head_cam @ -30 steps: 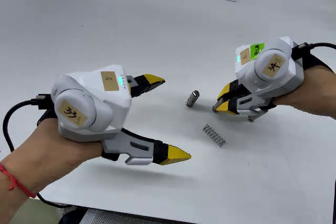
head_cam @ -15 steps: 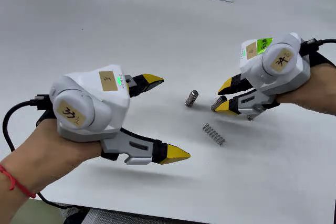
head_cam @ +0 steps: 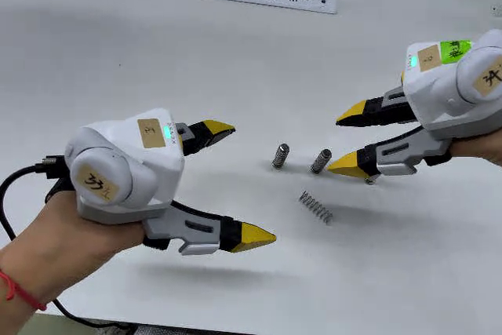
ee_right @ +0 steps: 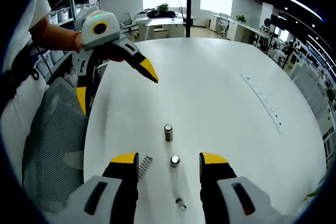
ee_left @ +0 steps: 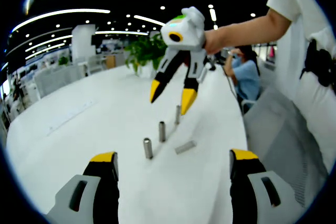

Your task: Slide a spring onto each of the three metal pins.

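The spring (head_cam: 315, 205) is being supported flat by the surface (head_cam: 118, 37), long axis aslant, near the lower tip of the right tongs (head_cam: 334, 144) and farther from the left tongs (head_cam: 253, 181), both being held wide open and empty.

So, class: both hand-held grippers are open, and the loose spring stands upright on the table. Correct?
Not quite. The left hand-held gripper and the right hand-held gripper are open, but the loose spring lies flat on the table, as the head view shows.
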{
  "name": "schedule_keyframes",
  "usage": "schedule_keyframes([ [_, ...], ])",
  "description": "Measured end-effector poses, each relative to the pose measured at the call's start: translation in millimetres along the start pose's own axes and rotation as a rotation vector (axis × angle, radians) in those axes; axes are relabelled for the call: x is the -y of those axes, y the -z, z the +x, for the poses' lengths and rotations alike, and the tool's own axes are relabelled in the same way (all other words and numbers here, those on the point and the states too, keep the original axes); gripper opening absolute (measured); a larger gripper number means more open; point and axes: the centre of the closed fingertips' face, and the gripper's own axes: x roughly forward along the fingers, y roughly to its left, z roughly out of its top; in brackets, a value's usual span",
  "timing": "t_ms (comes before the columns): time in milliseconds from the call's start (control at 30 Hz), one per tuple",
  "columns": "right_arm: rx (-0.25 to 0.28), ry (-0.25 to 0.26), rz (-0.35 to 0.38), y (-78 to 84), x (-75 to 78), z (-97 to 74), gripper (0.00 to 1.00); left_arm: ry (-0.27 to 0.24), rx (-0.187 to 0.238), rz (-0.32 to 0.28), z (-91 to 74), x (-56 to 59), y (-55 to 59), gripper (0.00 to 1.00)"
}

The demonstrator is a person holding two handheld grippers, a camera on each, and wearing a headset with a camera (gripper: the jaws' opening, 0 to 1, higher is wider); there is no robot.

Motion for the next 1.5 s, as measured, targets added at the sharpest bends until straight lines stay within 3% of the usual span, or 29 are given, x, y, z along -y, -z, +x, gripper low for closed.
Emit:
schedule_keyframes([
  [167,0.036,0.019,0.014,5.2,-7.1,-14.8,0.53,0.001,-0.018,0.02,-2.9,3.8,-2.5,0.88],
  [533,0.168,0.065,0.081,16.0,-19.3,-51.0,0.69,-0.001,-0.065,0.084,-5.2,6.8,-8.2,0.87],
  [700,0.208,0.088,0.111,29.9,-23.3,-66.1,0.75,0.021,-0.104,0.132,-0.8,13.9,-8.1,0.85],
  [933,0.244,0.092,0.134,51.3,-29.8,-74.4,0.82,0.052,-0.142,0.18,6.2,20.5,-10.5,0.82],
  [1200,0.307,0.096,0.153,75.2,-35.4,-81.1,0.89,0.131,-0.208,0.25,23.6,34.7,-7.2,0.75],
  [1500,0.317,0.132,0.192,107.8,-35.8,-89.4,0.89,0.209,-0.281,0.327,58.2,41.8,2.7,0.63],
])
